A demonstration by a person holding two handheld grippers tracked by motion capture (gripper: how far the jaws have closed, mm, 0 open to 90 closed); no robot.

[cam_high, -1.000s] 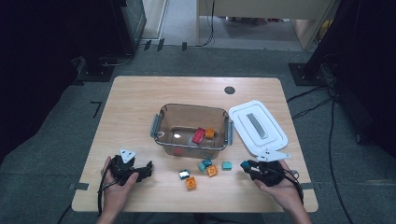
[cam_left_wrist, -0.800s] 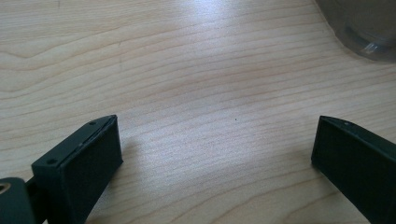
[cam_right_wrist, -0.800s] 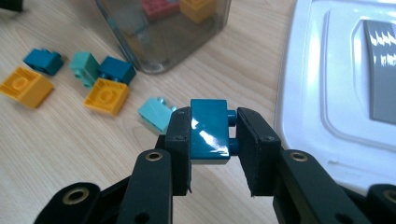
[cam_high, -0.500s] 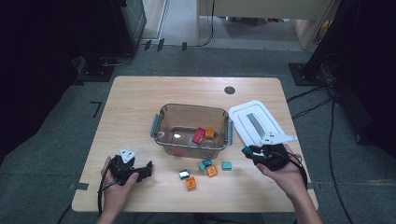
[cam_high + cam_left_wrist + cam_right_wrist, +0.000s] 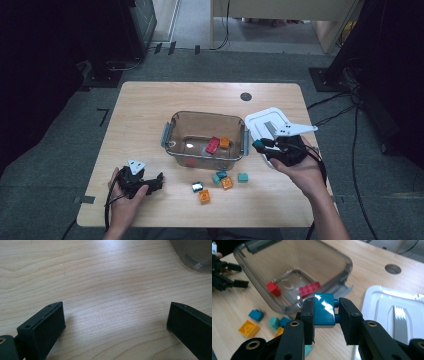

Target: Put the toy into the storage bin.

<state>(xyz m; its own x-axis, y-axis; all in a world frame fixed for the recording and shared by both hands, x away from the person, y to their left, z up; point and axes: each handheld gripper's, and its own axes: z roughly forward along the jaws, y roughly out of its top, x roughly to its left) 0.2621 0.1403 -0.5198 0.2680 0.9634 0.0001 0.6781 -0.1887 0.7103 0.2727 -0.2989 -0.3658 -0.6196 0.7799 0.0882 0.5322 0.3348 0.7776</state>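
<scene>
Teal brick [image 5: 324, 310], glossy plastic with round studs, sits clamped between the right gripper [image 5: 326, 312]'s matte black jaws beside the clear rounded bin [image 5: 294, 262], above the wood-grain counter [image 5: 367, 255]. Left gripper [image 5: 115, 322]'s jaws stand apart.

left gripper [image 5: 159, 181]: black body, grey triangular plate, black cable | right gripper [image 5: 326, 312]: black ribbed pads, brass-ringed screw holes | forearms were bare

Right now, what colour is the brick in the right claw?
Dark teal brick, clearest in the right gripper view, pinched in the right claw.
</scene>
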